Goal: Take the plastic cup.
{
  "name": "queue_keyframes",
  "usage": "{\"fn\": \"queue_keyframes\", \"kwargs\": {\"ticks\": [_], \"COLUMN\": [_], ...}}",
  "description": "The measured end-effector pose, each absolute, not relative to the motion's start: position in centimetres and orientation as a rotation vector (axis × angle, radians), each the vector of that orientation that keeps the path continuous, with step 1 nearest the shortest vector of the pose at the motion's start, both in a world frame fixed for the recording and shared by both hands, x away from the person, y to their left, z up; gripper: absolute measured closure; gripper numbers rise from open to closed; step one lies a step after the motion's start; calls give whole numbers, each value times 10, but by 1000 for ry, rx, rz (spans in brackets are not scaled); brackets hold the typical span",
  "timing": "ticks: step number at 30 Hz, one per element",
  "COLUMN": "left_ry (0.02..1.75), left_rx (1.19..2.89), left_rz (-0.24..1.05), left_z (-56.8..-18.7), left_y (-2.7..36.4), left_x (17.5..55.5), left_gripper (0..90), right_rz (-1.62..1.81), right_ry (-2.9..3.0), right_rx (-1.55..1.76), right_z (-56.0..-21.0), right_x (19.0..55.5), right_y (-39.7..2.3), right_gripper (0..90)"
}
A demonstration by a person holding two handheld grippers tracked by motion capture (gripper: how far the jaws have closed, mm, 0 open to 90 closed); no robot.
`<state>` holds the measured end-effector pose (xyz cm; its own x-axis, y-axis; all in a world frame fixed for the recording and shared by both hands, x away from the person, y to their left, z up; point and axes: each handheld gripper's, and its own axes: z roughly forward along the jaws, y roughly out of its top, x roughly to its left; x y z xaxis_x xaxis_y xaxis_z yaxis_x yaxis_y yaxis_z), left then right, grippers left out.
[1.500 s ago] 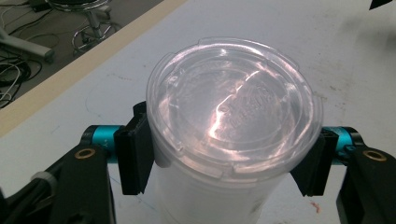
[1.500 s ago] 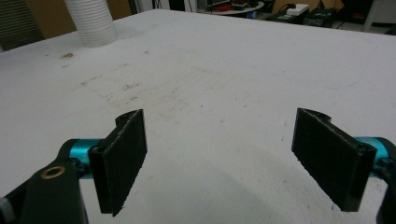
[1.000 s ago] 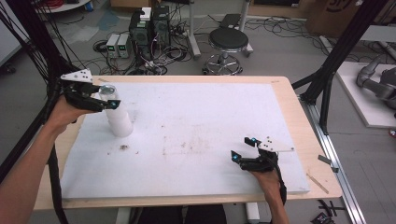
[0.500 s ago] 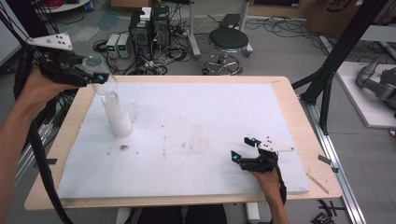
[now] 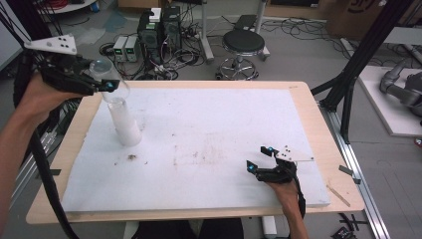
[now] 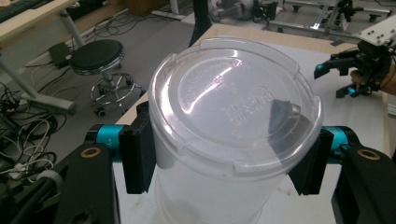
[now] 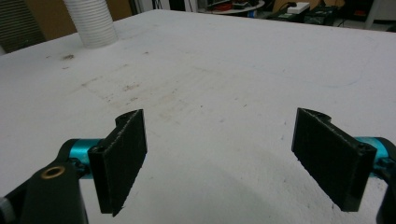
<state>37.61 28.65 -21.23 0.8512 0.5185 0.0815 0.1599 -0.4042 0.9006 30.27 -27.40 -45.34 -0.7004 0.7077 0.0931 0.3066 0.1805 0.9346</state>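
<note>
The left gripper [image 5: 110,85] clamps a clear lidded cup [image 6: 236,135] between its pads, now lifted higher above the white cup stack [image 5: 124,122] at the far left of the table [image 5: 209,85]. The right gripper [image 5: 260,158] stands wide open and empty at the near right, unmoved. There are two grippers, one clear cup and one stack.

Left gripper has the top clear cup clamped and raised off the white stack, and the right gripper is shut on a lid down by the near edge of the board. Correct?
Not quite. The right gripper holds nothing: the right gripper view shows its jaws wide open over the bare white board. The rest stands: the left gripper clamps the clear cup above the white stack.
</note>
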Motion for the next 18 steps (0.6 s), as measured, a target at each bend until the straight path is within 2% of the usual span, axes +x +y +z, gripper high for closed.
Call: {"fn": "queue_keyframes", "kwargs": {"ticks": [18], "left_ry": [300], "left_rx": [1876], "left_rz": [238], "left_z": [-280], "left_y": [206], "left_x": [348], "left_gripper": [360], "right_rz": [1523], "right_ry": [2115], "right_rx": [967], "right_z": [-453], "right_x": [303], "right_y": [-274], "right_gripper": [178]}}
